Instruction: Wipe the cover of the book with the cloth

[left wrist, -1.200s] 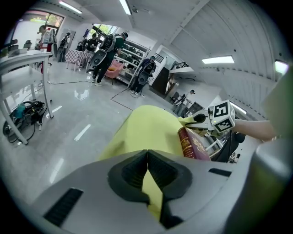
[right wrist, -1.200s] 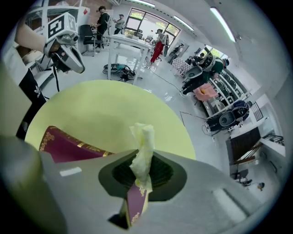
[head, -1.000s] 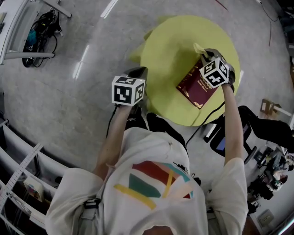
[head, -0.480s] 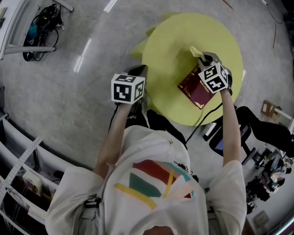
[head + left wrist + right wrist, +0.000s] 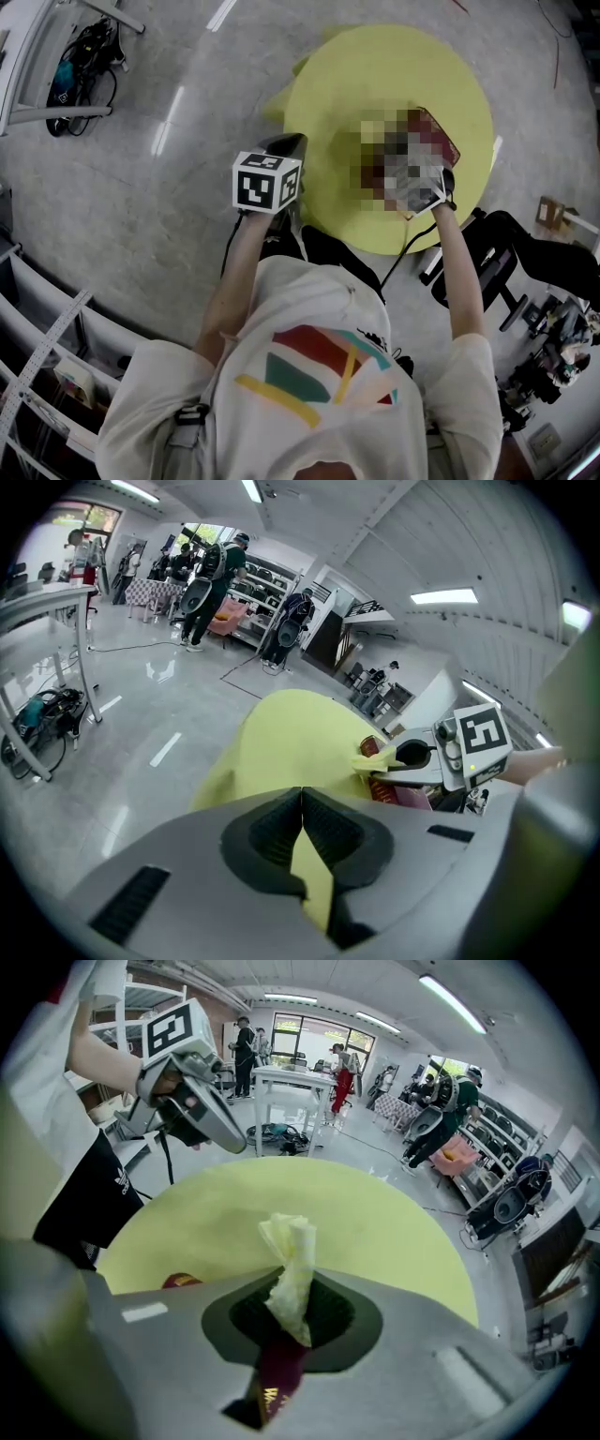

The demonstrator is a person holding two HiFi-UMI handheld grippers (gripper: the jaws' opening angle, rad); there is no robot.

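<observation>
A maroon book [image 5: 442, 141] lies on the round yellow table [image 5: 356, 84], right of its middle. A blurred patch hides most of the book and my right gripper in the head view. The right gripper [image 5: 292, 1312] is shut on a bunched pale yellow cloth [image 5: 291, 1265], and the book's cover [image 5: 272, 1382] shows just beneath the jaws. From the left gripper view, that gripper [image 5: 389, 764] holds the cloth [image 5: 367, 759] over the book [image 5: 386, 791]. My left gripper [image 5: 302, 803] is shut and empty, hanging at the table's near left edge [image 5: 286, 145].
A black chair [image 5: 492, 248] stands right of the table by my right arm. Cables and a metal frame [image 5: 80, 61] lie on the grey floor at upper left. Shelving [image 5: 37, 347] runs along the left. People and work tables stand far off in the room [image 5: 281, 1063].
My right gripper with the cloth has slid across the book's cover toward the table's near edge, and the book's far corner now shows beyond it. The left gripper has stayed put.
</observation>
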